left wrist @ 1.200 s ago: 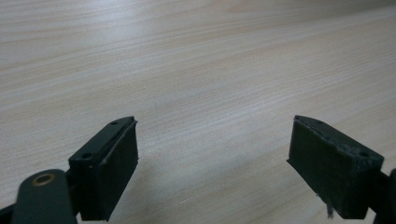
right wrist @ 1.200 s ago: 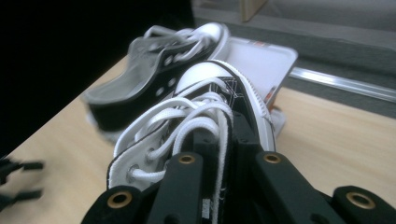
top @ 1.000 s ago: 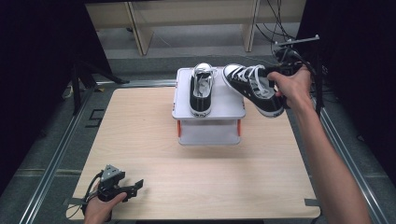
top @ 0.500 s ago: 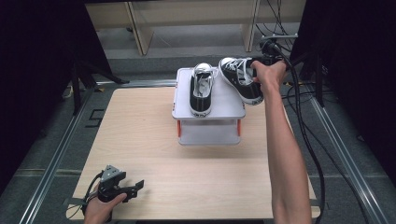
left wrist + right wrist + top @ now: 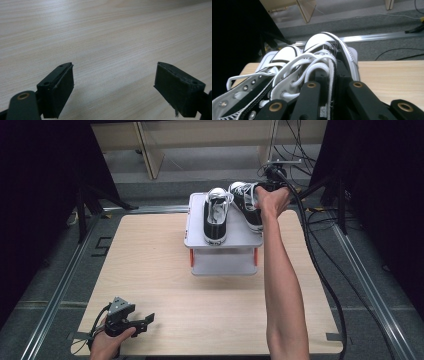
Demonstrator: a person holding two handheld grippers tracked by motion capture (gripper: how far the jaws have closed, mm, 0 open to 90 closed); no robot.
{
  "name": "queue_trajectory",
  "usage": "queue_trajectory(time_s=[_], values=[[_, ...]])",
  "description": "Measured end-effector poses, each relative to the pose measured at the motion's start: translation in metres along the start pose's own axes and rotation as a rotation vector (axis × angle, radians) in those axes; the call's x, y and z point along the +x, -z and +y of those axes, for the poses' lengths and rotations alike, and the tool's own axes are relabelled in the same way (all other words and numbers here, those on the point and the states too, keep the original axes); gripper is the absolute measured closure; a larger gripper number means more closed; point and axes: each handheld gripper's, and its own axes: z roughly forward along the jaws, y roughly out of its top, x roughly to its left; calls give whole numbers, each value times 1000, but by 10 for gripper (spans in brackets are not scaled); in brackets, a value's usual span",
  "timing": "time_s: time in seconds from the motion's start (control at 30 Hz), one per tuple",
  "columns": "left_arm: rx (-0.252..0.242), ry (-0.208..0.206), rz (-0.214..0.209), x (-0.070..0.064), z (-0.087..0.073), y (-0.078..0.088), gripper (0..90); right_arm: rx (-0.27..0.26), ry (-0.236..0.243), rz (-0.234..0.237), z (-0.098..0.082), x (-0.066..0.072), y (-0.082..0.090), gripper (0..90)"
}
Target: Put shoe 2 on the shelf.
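Step in hand: a second sneaker (image 5: 246,205) is judged to be in the course of being set on the grey stand (image 5: 197,237), beside the first sneaker (image 5: 215,216) that lies there.
Right tongs (image 5: 267,185): held at the far right of the stand; in the right gripper view the jaws are seen clamped on the sneaker's side wall by the laces (image 5: 317,67).
Left tongs (image 5: 131,324): rested low on the table (image 5: 150,270) at its near left corner, well apart from the stand; in the left gripper view the jaws stand wide apart with bare wood between them.
Where the sneaker is: over the right half of the stand's top, tilted, just beside the first sneaker; whether its sole already touches the top cannot be told.
How it should be done: the sole is best brought level and lined up with the first sneaker before the jaws are eased apart; the shoe should be kept wholly on the top, since the right edge is close. A release while tilted could let it roll off.
Looks of the sneaker: black canvas, white rubber toe cap (image 5: 325,40) and sole edge, white laces loosely threaded through metal eyelets.
Handling, as judged: the canvas wall is soft and may fold under the clamp, so the shoe may sag.
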Motion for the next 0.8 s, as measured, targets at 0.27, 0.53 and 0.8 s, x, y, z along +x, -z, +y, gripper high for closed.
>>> queue_trajectory(time_s=[0.27, 0.53, 0.8], values=[[2, -6, -2, -1, 0, 0, 153, 22, 11, -6, -7, 8, 4, 838], [2, -2, -2, -1, 0, 0, 153, 87, 62, 8, -14, 17, 4, 818], [3, -5, 2, -1, 0, -1, 153, 135, 86, 42, -18, 19, 9, 799]])
